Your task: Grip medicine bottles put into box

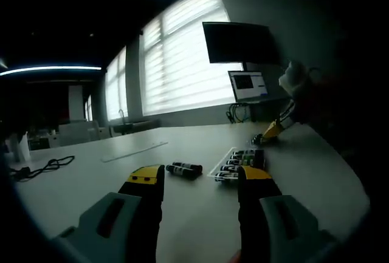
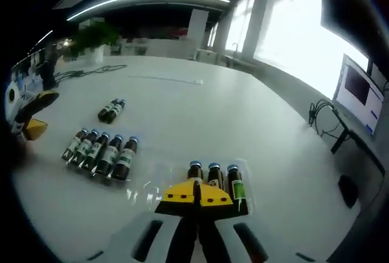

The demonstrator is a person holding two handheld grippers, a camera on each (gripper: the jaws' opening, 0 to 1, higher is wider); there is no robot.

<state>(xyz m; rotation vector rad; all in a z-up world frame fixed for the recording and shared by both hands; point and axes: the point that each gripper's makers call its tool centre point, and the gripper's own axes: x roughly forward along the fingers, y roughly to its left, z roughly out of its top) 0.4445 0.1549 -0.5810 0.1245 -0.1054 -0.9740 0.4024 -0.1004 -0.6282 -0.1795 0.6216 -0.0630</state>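
White table (image 2: 200,117) carries bottles (image 2: 102,151) (one row), a clear tray (image 2: 152,181); cable (image 1: 42,167).

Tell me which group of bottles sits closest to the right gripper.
The three bottles lying in the clear tray, just beyond the right gripper. The row of five and the pair lie farther off.

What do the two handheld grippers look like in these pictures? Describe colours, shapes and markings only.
The left gripper has two long black jaws with yellow tip blocks, rising from pale grey-green housings with dark slots. The right gripper has matching yellow tips on black jaws, with pale grey housings below. No cables, lettering or sleeves can be made out.
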